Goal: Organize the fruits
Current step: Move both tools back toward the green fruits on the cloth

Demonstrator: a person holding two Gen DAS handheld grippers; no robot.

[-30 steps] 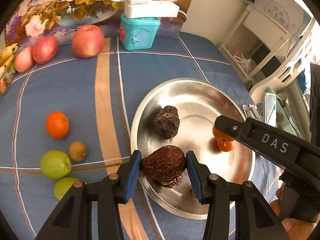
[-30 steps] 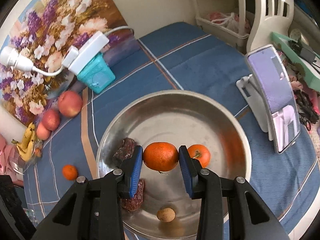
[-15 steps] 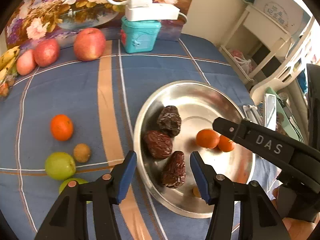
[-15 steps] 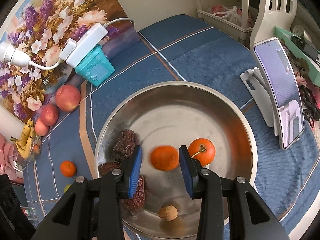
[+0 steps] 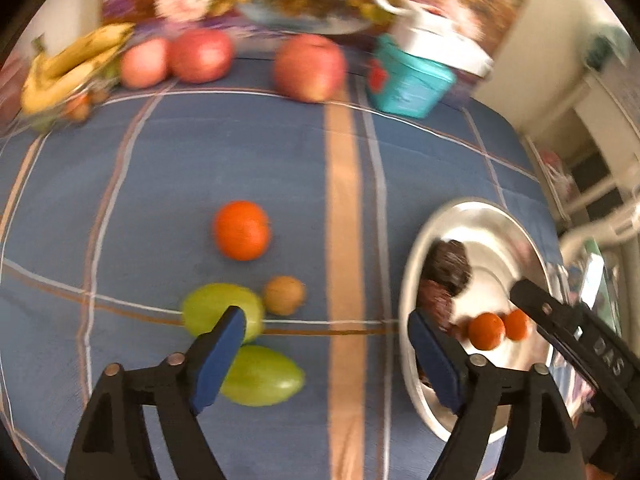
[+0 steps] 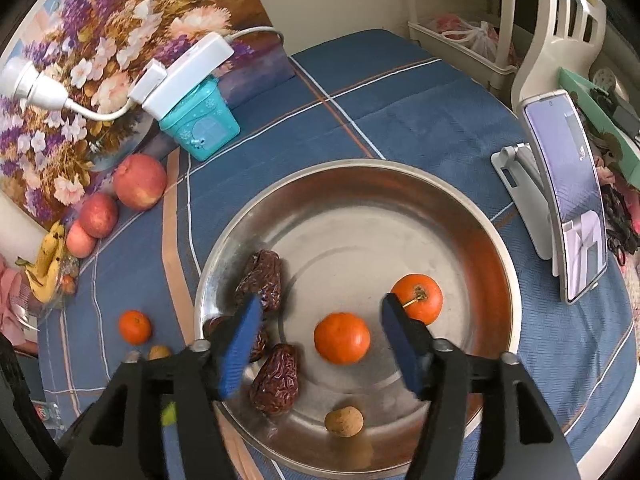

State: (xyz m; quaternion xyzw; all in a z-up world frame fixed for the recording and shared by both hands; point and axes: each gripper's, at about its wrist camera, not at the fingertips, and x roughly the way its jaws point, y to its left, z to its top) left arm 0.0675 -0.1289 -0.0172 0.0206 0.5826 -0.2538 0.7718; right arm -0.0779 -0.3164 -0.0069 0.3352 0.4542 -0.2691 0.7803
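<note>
Over the blue cloth, your left gripper (image 5: 324,344) hangs spread and empty near what looks, through blur, like two green fruits (image 5: 224,312); the right gripper (image 6: 320,330) gapes above the tray (image 6: 472,216). Rush in and they could roll.

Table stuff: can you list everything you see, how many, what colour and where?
Round steel bowl: one, silver, mid cloth.
Wrinkled dates: three, dark red, bowl's left.
Small oranges: two in the bowl; one on the cloth.
Walnut: one, tan, bowl front.
Green fruits: two, on the cloth.
Small brown fruit: one, beside them.
Red apples: three, by the painting.
Bananas: yellow bunch, far left.
Teal box: one, at the back.
Phone on stand: one, right.
Left gripper: open.
Right gripper: open.
</note>
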